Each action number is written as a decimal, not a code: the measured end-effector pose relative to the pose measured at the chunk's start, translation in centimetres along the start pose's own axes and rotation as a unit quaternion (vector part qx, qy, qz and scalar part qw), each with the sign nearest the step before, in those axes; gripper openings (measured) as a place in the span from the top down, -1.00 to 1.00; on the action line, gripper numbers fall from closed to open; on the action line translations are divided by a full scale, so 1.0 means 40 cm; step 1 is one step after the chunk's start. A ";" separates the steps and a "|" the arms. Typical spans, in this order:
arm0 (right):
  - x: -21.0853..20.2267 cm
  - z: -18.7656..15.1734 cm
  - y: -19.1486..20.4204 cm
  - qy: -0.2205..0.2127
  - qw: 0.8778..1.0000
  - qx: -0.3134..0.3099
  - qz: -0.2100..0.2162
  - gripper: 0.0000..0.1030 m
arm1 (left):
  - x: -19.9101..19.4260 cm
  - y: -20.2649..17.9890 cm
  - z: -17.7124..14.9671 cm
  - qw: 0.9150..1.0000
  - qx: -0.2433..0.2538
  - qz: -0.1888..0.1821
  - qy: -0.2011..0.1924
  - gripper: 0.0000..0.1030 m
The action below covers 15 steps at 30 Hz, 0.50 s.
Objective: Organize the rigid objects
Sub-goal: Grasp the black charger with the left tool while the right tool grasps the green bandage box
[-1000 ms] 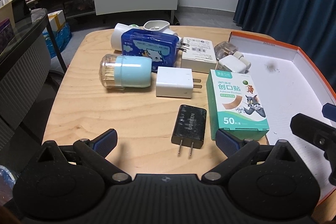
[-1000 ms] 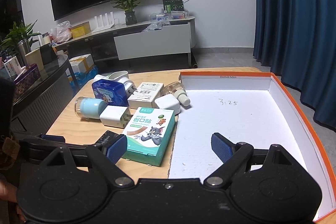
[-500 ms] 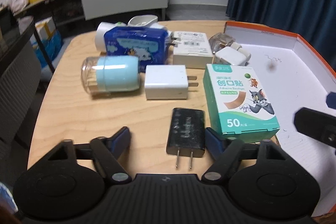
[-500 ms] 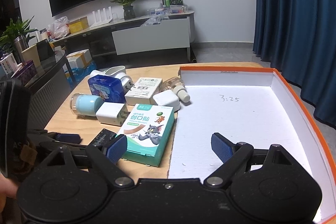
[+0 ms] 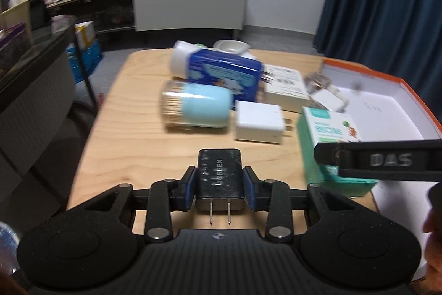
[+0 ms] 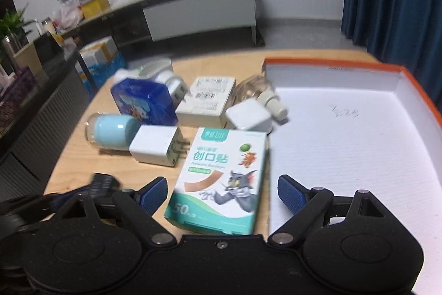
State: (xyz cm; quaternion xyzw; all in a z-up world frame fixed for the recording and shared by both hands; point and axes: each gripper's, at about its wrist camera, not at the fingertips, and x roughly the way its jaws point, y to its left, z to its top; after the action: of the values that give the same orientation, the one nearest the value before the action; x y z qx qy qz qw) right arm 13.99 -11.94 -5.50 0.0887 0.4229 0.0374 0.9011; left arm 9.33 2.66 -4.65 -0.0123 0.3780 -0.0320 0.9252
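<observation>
The black charger (image 5: 219,174) is lying flat on the worktop (image 5: 143,145) at its near edge, prongs pointing back toward the person, and the left hand-held gripper (image 5: 219,191) is grasping it: its jaws have just been closing, and the blue pads (image 5: 188,191) are now pressing on the charger's two long sides. Taking it across the narrow width looks deliberate, since the flat sides give the pads a square seat and the prongs are staying clear of them.

Just to the right, the green plaster box (image 6: 221,179) is lying face up on the worktop, close against the wall of the orange-rimmed tray (image 6: 414,79). The right hand-held gripper (image 6: 222,191) is straddling it with jaws spread wide, the pads not touching it, so I judge it is lining up to take the box by its long edges.

Behind these, the remaining things are crowding together near the middle of the worktop: a white charger (image 6: 156,147), a pale blue toothpick jar (image 6: 113,133) on its side, a blue tin (image 6: 143,102), a white carton (image 6: 205,100) and a small white plug (image 6: 248,118). The tray is standing open on the right with its white floor bare, probably because it is meant as the place where each piece ends up.
</observation>
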 end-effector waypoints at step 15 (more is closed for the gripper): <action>-0.001 0.002 0.023 -0.005 0.998 -0.059 -0.030 -0.63 | -0.065 0.017 -0.001 0.999 -0.032 -0.004 -0.027 0.29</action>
State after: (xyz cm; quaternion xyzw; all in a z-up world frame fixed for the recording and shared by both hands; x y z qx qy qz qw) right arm 14.03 -11.06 -5.25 0.0233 0.4177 0.0347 0.9076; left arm 7.49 3.53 -2.90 -0.0438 0.3535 -0.0229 0.9341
